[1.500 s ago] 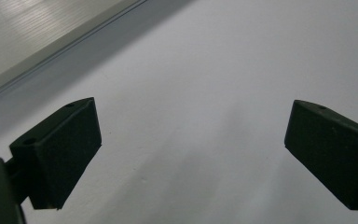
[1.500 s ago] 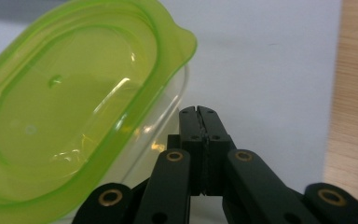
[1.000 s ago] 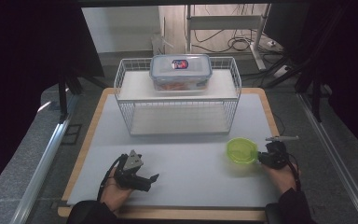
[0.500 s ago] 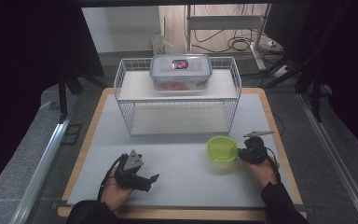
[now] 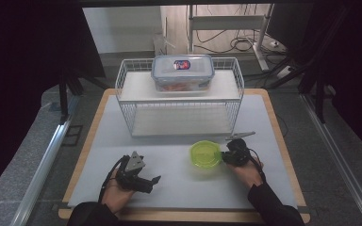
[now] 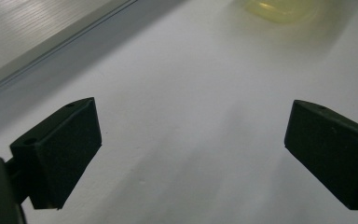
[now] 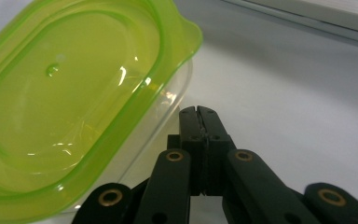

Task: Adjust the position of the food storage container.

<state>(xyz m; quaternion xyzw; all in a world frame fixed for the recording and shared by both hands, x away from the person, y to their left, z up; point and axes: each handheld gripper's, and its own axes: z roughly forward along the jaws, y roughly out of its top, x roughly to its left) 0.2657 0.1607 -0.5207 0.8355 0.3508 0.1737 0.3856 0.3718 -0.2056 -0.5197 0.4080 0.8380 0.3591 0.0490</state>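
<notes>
The green-lidded tub (image 5: 205, 155) is sitting on the white table (image 5: 179, 188), right against the tip of your right gripper (image 5: 227, 157). That gripper is squeezed shut on nothing, and its closed jaws are touching the tub's clear side. It looks like you are pushing the tub along. The wire rack (image 5: 179, 101) with the clip-lid food box (image 5: 183, 72) is waiting farther ahead, so the tub is not there yet. Your left gripper (image 5: 156, 180) is resting wide open, with nothing between its jaws.

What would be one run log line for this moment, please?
right gripper: shut, against green-lid tub side | left gripper: open, nothing between jaws, over mat | rack: holds lidded box
</notes>
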